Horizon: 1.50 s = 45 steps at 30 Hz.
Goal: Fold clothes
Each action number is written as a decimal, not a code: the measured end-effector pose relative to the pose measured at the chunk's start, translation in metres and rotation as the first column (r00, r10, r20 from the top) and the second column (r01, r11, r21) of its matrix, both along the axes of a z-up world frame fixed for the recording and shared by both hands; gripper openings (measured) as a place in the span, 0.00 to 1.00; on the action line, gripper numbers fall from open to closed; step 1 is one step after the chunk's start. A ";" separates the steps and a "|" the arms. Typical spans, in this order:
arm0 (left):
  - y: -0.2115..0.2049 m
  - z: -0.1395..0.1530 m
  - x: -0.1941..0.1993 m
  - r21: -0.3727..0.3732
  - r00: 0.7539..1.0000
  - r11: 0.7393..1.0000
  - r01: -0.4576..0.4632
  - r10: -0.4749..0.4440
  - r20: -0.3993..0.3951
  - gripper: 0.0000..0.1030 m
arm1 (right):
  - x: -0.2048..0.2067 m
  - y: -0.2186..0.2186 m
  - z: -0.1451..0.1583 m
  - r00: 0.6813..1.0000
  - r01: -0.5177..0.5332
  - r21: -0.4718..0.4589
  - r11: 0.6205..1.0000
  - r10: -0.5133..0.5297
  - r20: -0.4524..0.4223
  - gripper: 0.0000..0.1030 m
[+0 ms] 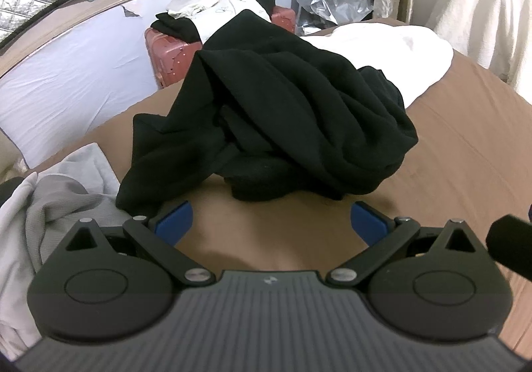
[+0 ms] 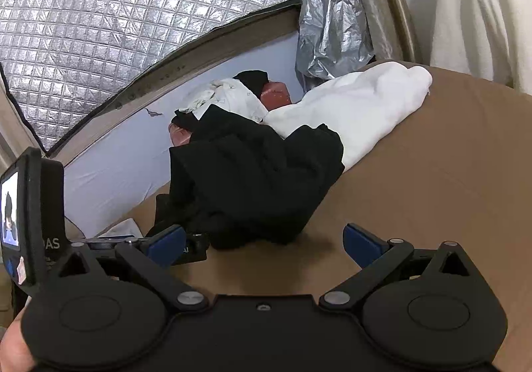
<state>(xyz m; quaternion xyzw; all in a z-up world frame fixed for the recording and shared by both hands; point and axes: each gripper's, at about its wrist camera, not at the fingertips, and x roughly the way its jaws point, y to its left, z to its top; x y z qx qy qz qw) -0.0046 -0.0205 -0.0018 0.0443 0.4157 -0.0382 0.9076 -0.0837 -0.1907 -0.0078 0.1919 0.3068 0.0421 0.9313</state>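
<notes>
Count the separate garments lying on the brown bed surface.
3 visible: a crumpled black garment in the middle, a white garment behind it to the right, and a grey garment at the near left. Others may hide underneath the black heap.

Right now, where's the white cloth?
The white cloth lies on the brown bed, behind and right of the black clothes pile, near the crinkly silver sheet.
</notes>
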 end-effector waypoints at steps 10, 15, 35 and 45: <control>-0.002 -0.003 0.002 0.002 1.000 1.000 0.012 -0.012 -0.010 1.00 | 0.000 0.001 -0.001 1.000 -0.006 -0.017 1.000 0.005 -0.004 1.00; -0.002 -0.005 0.003 0.001 1.000 1.000 0.013 -0.013 -0.016 1.00 | 0.000 0.000 -0.001 1.000 0.003 -0.012 1.000 -0.003 -0.012 1.00; 0.070 0.028 0.059 -0.238 0.980 0.954 -0.184 0.196 0.027 1.00 | 0.061 -0.023 -0.040 0.983 -0.186 0.276 0.943 0.181 0.041 1.00; 0.081 0.004 0.156 -0.225 0.921 0.896 -0.384 0.387 -0.029 1.00 | 0.155 -0.050 -0.072 0.998 -0.062 0.468 0.881 0.062 0.015 1.00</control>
